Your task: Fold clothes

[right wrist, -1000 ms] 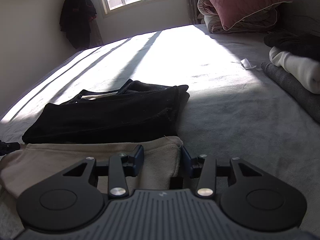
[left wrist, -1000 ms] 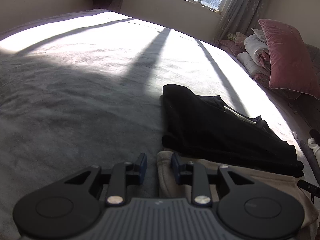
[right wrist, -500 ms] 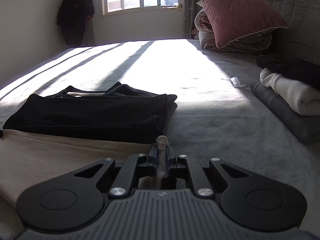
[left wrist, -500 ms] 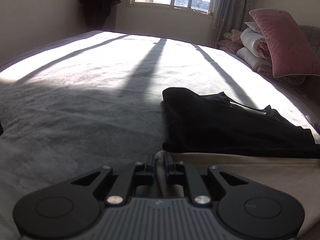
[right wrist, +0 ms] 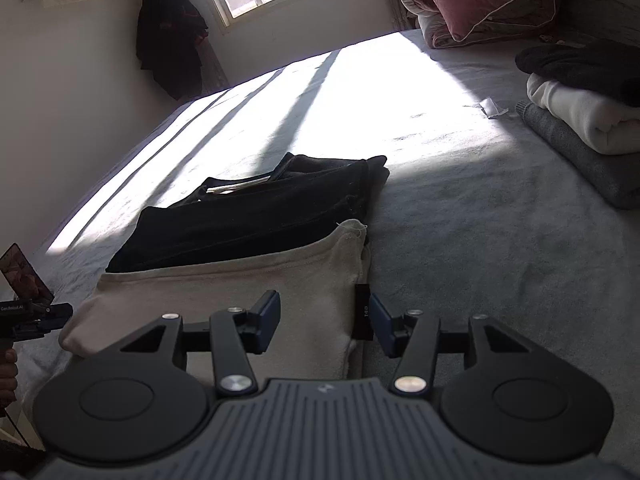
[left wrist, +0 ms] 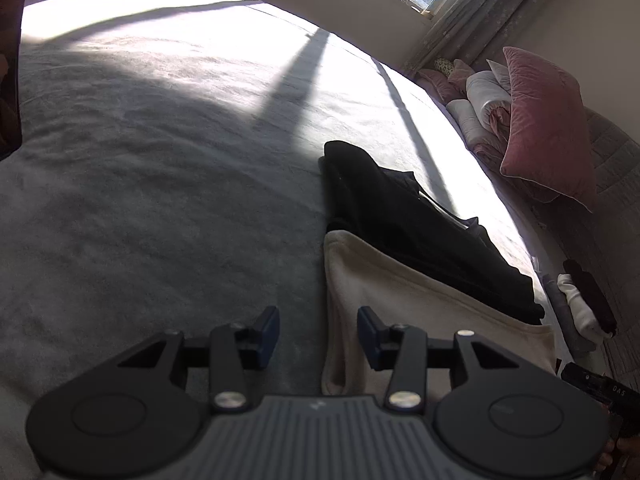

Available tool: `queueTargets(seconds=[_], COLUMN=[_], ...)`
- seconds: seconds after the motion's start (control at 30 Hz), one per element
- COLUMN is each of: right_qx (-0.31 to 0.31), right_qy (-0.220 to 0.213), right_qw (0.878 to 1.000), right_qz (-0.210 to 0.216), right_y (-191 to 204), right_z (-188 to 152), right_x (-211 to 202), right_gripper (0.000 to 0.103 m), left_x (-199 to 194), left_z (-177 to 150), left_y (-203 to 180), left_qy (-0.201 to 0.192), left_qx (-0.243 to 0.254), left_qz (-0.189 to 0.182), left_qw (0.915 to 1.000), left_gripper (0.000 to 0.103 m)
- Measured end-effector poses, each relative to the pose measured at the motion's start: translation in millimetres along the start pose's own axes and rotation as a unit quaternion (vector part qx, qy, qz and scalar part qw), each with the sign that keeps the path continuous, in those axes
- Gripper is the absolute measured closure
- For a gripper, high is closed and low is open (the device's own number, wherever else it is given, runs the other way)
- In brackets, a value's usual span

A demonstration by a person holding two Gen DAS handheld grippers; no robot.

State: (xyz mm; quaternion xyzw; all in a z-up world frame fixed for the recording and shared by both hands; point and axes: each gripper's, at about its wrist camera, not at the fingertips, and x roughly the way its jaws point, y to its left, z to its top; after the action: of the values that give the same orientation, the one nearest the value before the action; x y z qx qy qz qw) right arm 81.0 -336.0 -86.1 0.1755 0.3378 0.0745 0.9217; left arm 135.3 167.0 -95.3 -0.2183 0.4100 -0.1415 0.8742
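Observation:
A beige garment (left wrist: 420, 304) lies folded flat on the grey bed (left wrist: 160, 200), its far edge against a folded black garment (left wrist: 400, 216). My left gripper (left wrist: 318, 338) hovers over the beige garment's left edge. Its jaws are opening, the cloth lies below them and the pads do not press on it. In the right wrist view the beige garment (right wrist: 240, 292) and the black garment (right wrist: 260, 216) show from the other side. My right gripper (right wrist: 324, 324) is opening over the beige garment's right edge, beside a small black tag (right wrist: 362, 312), gripping nothing.
A stack of folded clothes (right wrist: 580, 128) sits on the bed at the right, with a white paper scrap (right wrist: 494, 108) near it. A pink pillow (left wrist: 548, 128) and rolled bedding lie at the headboard. A dark coat (right wrist: 168, 48) hangs by the window. Sunlit bed stretches beyond the garments.
Half a second ago both grippers were shut on the beige garment's raised corners. Both have let go and drawn back, and the garment now lies flat.

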Motion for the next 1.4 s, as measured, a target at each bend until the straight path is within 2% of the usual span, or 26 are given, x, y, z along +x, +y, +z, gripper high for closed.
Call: queueTargets(seconds=[0.13, 0.23, 0.3, 0.43, 0.5, 0.53, 0.63, 0.77, 0.87, 0.97, 1.07, 1.13, 1.23, 1.4], right_qx=[0.065, 0.130, 0.171, 0.235, 0.249, 0.256, 0.263, 0.278, 0.290, 0.313, 0.310, 0.296, 0.297, 0.303], right_qy=[0.035, 0.063, 0.080, 0.107, 0.122, 0.129, 0.134, 0.115, 0.096, 0.081, 0.069, 0.061, 0.057, 0.054], right_qw=[0.997, 0.989, 0.981, 0.963, 0.957, 0.953, 0.951, 0.950, 0.948, 0.942, 0.944, 0.950, 0.951, 0.949], right_qz=[0.015, 0.024, 0.035, 0.071, 0.088, 0.097, 0.087, 0.087, 0.088, 0.092, 0.092, 0.078, 0.066, 0.068], right_y=[-13, -25, -33, -40, -38, -37, -31, -30, -31, -35, -35, -33, -36, -41], right_z=[-5, -9, -12, -16, -19, -21, -26, -29, -30, -32, -31, -30, -31, -30], right_x=[-10, -15, -17, -16, -10, -7, 2, 6, 10, 12, 13, 13, 13, 5], right_gripper=[0.049, 0.049, 0.049, 0.049, 0.049, 0.049, 0.049, 0.049, 0.049, 0.049, 0.050, 0.064, 0.078, 0.078], left_x=[-3, -10, -12, -1, 9, 12, 19, 21, 23, 25, 25, 23, 20, 7], left_z=[-6, -8, -9, -22, -30, -32, -38, -43, -43, -41, -36, -35, -34, -28], left_y=[12, 24, 32, 37, 34, 31, 24, 13, 10, 9, 13, 16, 21, 27], left_qy=[0.036, 0.053, 0.064, 0.104, 0.113, 0.109, 0.082, 0.039, 0.019, 0.013, 0.013, 0.008, 0.004, -0.019], left_qx=[-0.026, -0.073, -0.108, -0.174, -0.198, -0.206, -0.230, -0.243, -0.252, -0.260, -0.263, -0.264, -0.264, -0.251], left_qz=[-0.022, -0.043, -0.061, -0.108, -0.120, -0.118, -0.108, -0.077, -0.068, -0.066, -0.065, -0.060, -0.055, -0.038], left_qw=[0.9988, 0.9950, 0.9902, 0.9733, 0.9664, 0.9653, 0.9637, 0.9662, 0.9652, 0.9633, 0.9626, 0.9625, 0.9630, 0.9670], left_gripper=[0.060, 0.060, 0.059, 0.056, 0.053, 0.053, 0.053, 0.069, 0.071, 0.072, 0.073, 0.076, 0.076, 0.075])
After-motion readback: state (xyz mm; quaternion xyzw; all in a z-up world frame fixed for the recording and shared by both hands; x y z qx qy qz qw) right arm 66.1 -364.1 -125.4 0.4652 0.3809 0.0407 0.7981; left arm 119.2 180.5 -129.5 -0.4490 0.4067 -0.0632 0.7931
